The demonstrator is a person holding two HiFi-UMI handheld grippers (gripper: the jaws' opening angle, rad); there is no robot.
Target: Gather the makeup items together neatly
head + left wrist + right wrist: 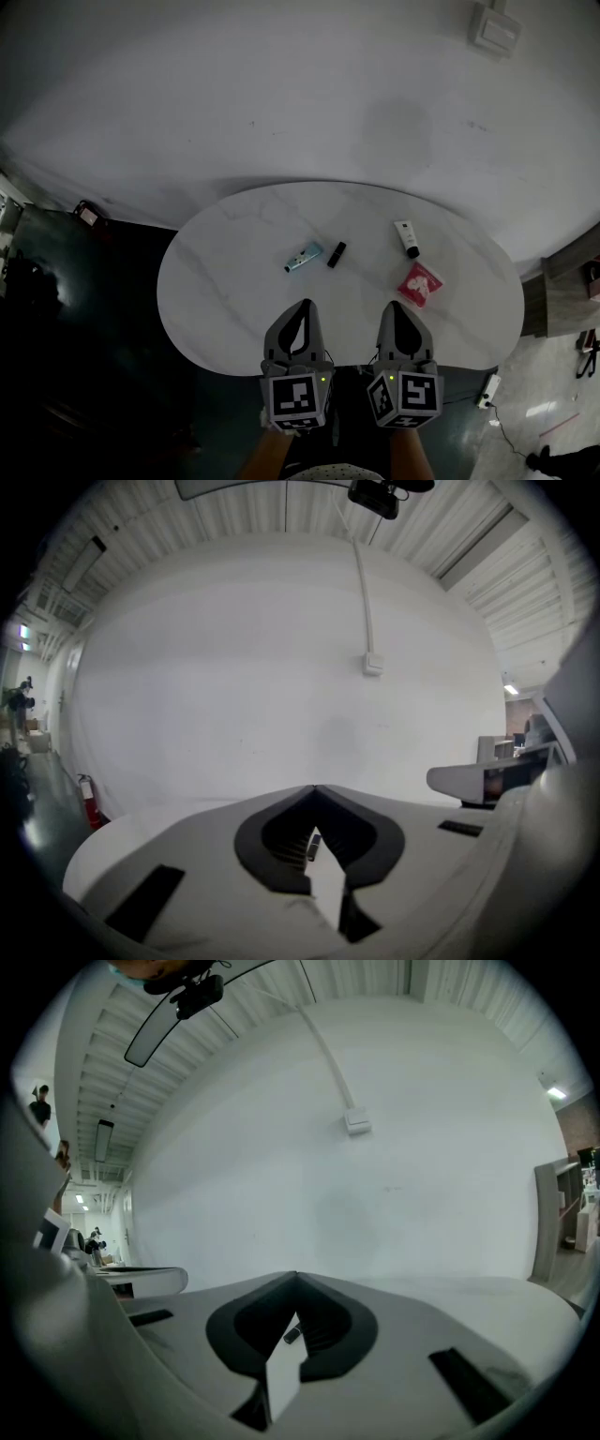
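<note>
On the white marble table (234, 281) lie a small light-blue tube (303, 257), a black lipstick-like stick (336, 254), a white tube with a black cap (407, 238) and a pink packet (419, 283). My left gripper (305, 302) hovers at the table's near edge, below the blue tube, jaws shut and empty. My right gripper (393, 304) is beside it, just below and left of the pink packet, also shut and empty. In the left gripper view the jaws (314, 787) meet at their tips; a dark item shows through the gap. The right gripper view shows the same closed tips (296, 1274).
A dark floor lies to the left of the table, with a red fire extinguisher (89, 216) by the white wall. A white wall box (494, 31) hangs high on the right. A power strip (488, 390) and cables lie on the floor at the lower right.
</note>
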